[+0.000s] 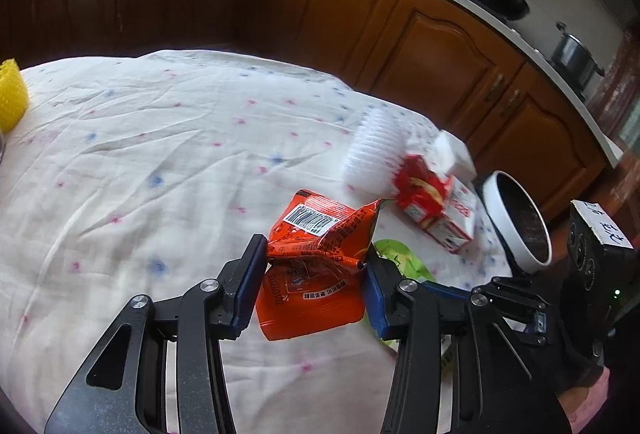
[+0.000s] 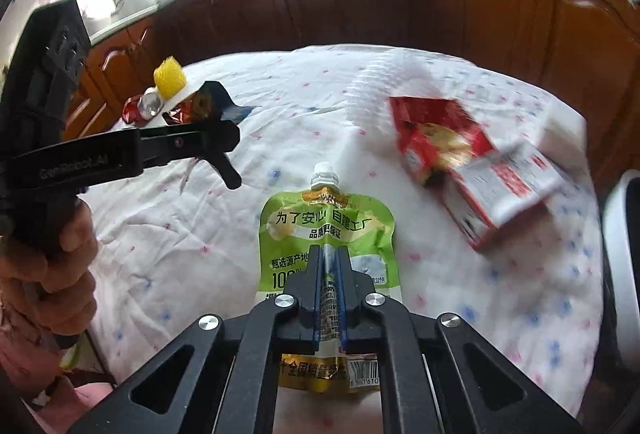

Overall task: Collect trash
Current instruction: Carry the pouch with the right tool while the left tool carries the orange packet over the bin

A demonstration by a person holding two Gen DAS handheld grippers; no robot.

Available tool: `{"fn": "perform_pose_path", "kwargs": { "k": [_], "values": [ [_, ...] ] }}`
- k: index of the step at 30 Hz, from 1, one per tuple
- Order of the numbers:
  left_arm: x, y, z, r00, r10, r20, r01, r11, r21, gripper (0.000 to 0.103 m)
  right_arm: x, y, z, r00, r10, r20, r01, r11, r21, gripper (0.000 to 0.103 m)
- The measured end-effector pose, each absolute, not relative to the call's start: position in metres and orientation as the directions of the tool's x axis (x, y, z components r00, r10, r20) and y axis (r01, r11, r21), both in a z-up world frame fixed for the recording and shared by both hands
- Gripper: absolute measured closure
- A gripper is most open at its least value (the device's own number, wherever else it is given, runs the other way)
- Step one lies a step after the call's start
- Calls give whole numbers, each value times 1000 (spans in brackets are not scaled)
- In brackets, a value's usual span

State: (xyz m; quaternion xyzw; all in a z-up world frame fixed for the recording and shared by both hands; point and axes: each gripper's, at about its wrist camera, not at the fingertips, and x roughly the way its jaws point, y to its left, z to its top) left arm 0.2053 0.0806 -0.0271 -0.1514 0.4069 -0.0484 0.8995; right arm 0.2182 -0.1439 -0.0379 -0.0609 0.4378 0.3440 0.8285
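Observation:
My left gripper [image 1: 316, 266] is shut on a crumpled orange snack wrapper [image 1: 316, 270] and holds it above the cloth-covered table [image 1: 160, 154]. My right gripper [image 2: 330, 266] is shut on a green spouted drink pouch [image 2: 326, 226], white cap pointing away. In the right wrist view the left gripper [image 2: 224, 138] shows from the side at left, the wrapper [image 2: 208, 102] in it. A red snack box [image 1: 420, 194] and a red-and-white carton [image 1: 456, 218] lie on the table at right; they also show in the right wrist view as the box [image 2: 436, 138] and the carton [image 2: 508, 190].
A white bin with a dark inside [image 1: 520, 222] stands by the table's right edge. A clear ribbed plastic tray [image 1: 372, 150] lies behind the red box. A yellow cup [image 2: 170, 76] and shiny wrappers [image 2: 140, 106] sit at the far left. Wooden cabinets [image 1: 420, 46] stand behind.

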Motion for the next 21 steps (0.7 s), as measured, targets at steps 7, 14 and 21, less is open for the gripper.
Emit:
{"fn": "perform_pose_path", "kwargs": {
  "k": [7, 14, 21],
  "values": [
    [204, 31, -18, 648, -295, -702, 77, 943, -325, 60, 202, -216, -30, 453, 515, -728, -490, 826, 279, 98],
    [208, -14, -16, 612, -369, -699, 160, 924, -347, 60, 195, -257, -24, 523, 461, -717, -402, 875, 269, 98],
    [210, -54, -12, 586, -408, -700, 236, 912, -335, 60, 196, -296, -7, 597, 420, -683, -338, 904, 260, 99]
  ]
}}
